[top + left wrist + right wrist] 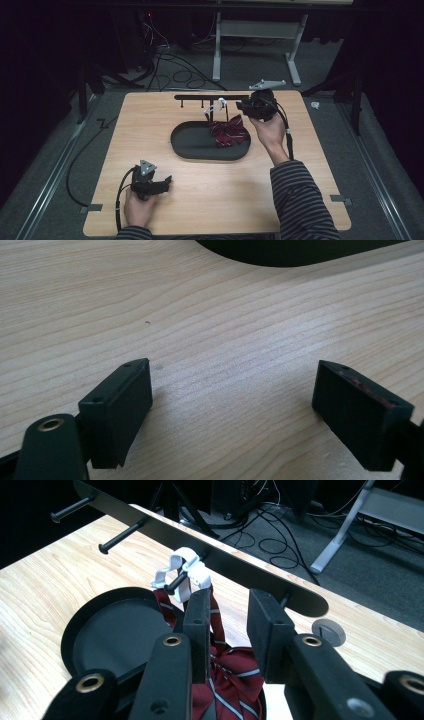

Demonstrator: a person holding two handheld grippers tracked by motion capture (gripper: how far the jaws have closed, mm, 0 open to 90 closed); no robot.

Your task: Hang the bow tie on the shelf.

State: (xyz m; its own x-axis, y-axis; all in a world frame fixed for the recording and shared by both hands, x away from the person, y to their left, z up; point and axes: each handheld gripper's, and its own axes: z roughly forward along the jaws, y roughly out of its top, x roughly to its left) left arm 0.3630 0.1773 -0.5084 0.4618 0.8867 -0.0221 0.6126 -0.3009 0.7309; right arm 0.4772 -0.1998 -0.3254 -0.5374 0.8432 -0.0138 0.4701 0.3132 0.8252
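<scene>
We find the counter (210,200) bearing a black tray (192,142) below the peg rail (200,97). The striped bow tie (230,131) lies in the tray, its white strap (182,570) looped over a peg. We judge hanging nearly complete; withdrawal is next. Right claw (227,625) stands part-open beside the strap, gripping nothing; left claw (232,405) gapes wide, empty, nearer than the tray.

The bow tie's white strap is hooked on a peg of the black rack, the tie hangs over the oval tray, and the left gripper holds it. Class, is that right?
Not quite. The right gripper is the one at the bow tie; the left gripper rests open on the bare table, as the high view shows. The strap is on a peg of the rack, over the tray.
</scene>
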